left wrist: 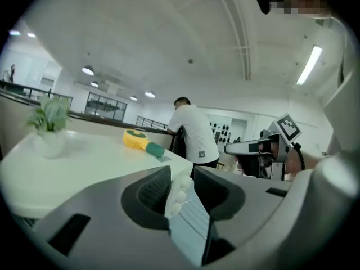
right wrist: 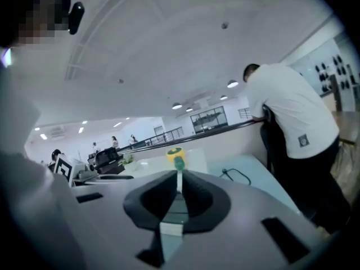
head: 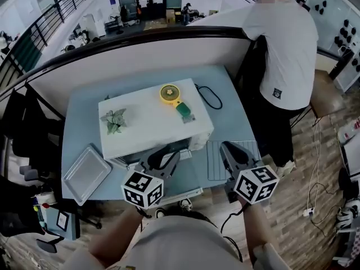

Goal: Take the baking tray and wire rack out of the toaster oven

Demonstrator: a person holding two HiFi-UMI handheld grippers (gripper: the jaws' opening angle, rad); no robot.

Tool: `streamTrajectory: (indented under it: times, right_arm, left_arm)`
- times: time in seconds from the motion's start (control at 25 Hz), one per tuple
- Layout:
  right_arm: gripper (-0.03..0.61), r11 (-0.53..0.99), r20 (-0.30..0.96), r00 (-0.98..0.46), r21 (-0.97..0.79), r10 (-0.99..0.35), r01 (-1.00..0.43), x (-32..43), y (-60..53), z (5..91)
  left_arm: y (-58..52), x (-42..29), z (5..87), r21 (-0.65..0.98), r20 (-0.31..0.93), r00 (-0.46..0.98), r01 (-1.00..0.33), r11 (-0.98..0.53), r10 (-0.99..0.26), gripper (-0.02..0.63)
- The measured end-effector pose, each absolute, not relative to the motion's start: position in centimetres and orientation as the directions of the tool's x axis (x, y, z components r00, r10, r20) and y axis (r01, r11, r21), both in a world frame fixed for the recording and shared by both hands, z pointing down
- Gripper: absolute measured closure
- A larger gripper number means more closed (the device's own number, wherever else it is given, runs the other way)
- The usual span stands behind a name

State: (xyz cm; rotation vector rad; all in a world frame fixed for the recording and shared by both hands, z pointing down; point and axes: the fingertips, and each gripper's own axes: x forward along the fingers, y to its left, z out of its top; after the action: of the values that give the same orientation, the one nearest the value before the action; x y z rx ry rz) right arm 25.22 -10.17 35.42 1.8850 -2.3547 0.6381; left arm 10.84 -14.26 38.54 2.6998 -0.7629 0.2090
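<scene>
The white toaster oven (head: 152,125) stands mid-table. A silver baking tray (head: 86,173) lies on the table to its left. A wire rack (head: 215,162) lies flat on the table to its right. Both grippers hover in front of the oven, pointing nearly level, and neither touches these things. My left gripper (head: 163,153) (left wrist: 181,193) has a narrow gap between its jaws with nothing held. My right gripper (head: 232,149) (right wrist: 179,193) hangs over the rack's near part, jaws together and empty. The oven's front is partly hidden behind the grippers.
A small potted plant (head: 114,120) and a yellow hand fan (head: 170,93) lie on the oven top. A black cable (head: 209,96) loops on the blue table (head: 84,108) behind. A person in a white shirt (head: 284,49) leans at the table's right. Chairs crowd the left.
</scene>
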Motion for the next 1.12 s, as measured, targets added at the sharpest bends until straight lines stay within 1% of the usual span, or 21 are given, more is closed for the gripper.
streamTrajectory:
  times: [0.08, 0.2, 0.36, 0.6, 0.68, 0.88, 1.12]
  right_arm:
    - [0.552, 0.229, 0.268, -0.288, -0.231, -0.919, -0.946, 23.1, -10.5, 33.2]
    - [0.565, 0.301, 0.213, -0.337, -0.185, -0.917, -0.935, 20.0, -10.9, 29.9]
    - [0.575, 0.396, 0.12, -0.413, -0.143, -0.903, -0.907, 15.9, -11.0, 25.4]
    - [0.575, 0.536, 0.021, -0.536, -0.024, -0.844, -0.844, 9.8, -10.2, 20.8]
    - [0.575, 0.554, 0.011, -0.554, -0.006, -0.832, -0.832, 8.5, -10.1, 20.3]
    - [0.575, 0.595, 0.026, -0.595, -0.003, -0.803, -0.804, 6.5, -10.3, 20.7]
    - [0.575, 0.602, 0.041, -0.602, -0.021, -0.797, -0.798, 6.0, -10.7, 21.0]
  left_arm:
    - [-14.7, 8.4, 36.2, 0.215, 0.188, 0.827, -0.561, -0.799, -0.53, 0.485]
    - [-15.2, 4.7, 32.9, 0.14, 0.128, 0.79, -0.613, -0.778, -0.6, 0.517]
    - [-15.0, 0.0, 28.9, 0.067, 0.067, 0.74, -0.672, -0.737, -0.669, 0.525]
    - [-13.3, -5.5, 25.3, -0.077, 0.038, 0.671, -0.737, -0.671, -0.741, 0.54]
    - [-12.9, -7.0, 24.8, -0.087, 0.033, 0.647, -0.757, -0.647, -0.762, 0.562]
    - [-12.5, -9.7, 23.7, -0.087, 0.016, 0.602, -0.795, -0.601, -0.798, 0.589]
    - [-12.8, -11.1, 22.8, -0.09, -0.004, 0.577, -0.813, -0.575, -0.816, 0.597]
